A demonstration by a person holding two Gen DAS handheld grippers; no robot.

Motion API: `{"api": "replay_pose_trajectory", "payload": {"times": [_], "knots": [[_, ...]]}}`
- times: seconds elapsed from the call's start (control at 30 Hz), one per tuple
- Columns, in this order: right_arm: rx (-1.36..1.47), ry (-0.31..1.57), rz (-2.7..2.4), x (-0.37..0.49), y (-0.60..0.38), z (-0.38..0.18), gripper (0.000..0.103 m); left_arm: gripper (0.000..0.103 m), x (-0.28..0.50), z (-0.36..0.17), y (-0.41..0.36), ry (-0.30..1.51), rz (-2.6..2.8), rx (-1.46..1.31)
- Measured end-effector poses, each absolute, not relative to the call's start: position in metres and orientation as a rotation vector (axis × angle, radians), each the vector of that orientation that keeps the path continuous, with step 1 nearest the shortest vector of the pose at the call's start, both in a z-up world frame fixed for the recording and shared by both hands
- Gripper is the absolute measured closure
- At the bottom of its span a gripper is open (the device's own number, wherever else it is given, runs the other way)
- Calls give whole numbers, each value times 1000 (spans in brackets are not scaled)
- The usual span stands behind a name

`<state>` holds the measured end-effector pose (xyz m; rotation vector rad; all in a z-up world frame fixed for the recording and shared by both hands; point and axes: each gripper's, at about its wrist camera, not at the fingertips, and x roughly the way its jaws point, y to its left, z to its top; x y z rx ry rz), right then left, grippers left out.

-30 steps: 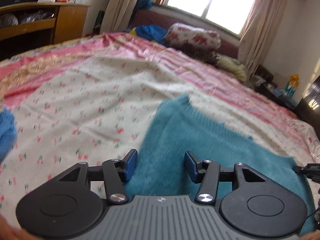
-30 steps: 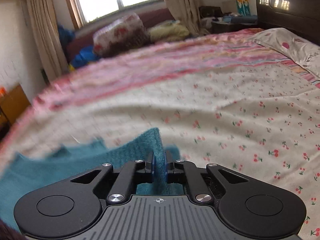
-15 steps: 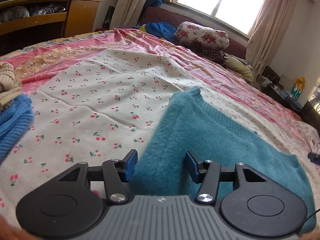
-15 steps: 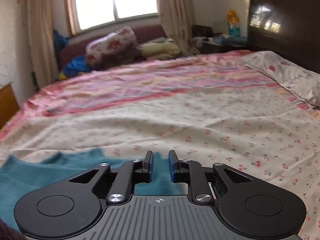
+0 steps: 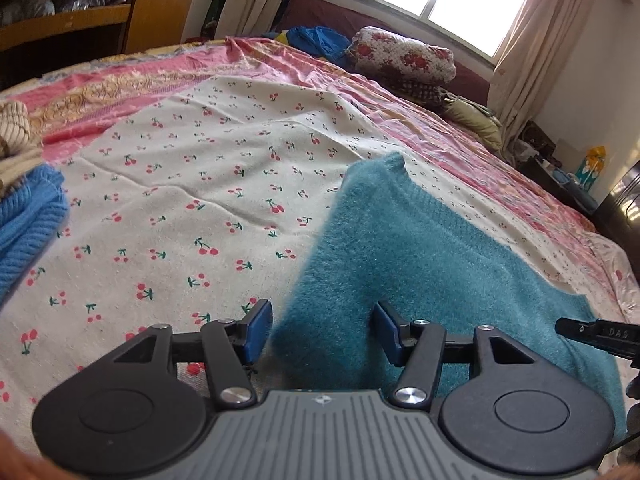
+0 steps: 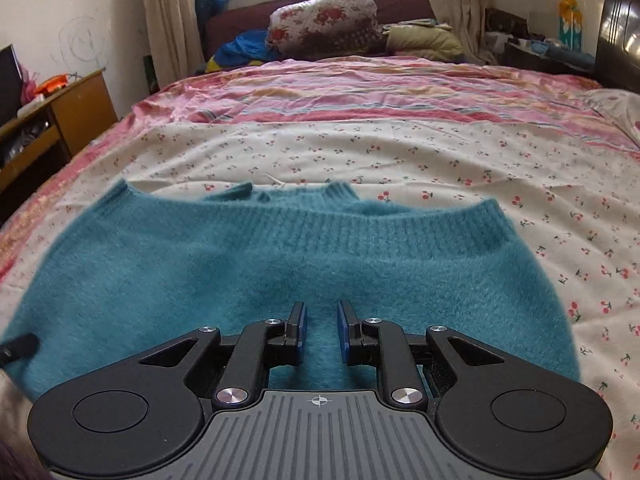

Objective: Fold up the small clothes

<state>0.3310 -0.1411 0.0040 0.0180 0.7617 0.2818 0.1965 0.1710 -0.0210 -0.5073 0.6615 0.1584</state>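
A fuzzy teal sweater (image 6: 256, 264) lies folded on the cherry-print bedsheet (image 6: 440, 160), its ribbed hem across the far edge. My right gripper (image 6: 319, 330) hovers over its near middle, jaws open a narrow gap, holding nothing. In the left wrist view the sweater (image 5: 400, 248) runs from centre to right. My left gripper (image 5: 322, 330) is wide open at the sweater's near left edge, with cloth between the pads but not clamped. The tip of the right gripper (image 5: 592, 334) shows at the right edge.
A blue knit garment (image 5: 28, 224) and a beige striped one (image 5: 14, 136) lie at the left of the bed. Pillows and bundled bedding (image 6: 324, 20) sit by the window. A wooden desk (image 5: 100, 12) stands left, a dark headboard (image 6: 620, 36) right.
My right gripper let go of the sweater, opened a little and drew back over it. The sweater now lies flat. My left gripper stayed open and shifted slightly.
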Motion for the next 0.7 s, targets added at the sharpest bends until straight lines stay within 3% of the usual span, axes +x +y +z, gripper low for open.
{"api": "replay_pose_trajectory", "payload": {"times": [0.53,0.7], "knots": [[-21,803,470,333,-44,22,83,39,189,-23,178,650,104,-511],[-56,805,519,333,-17,27,77,38,191,-29,185,667,83,-566]]}}
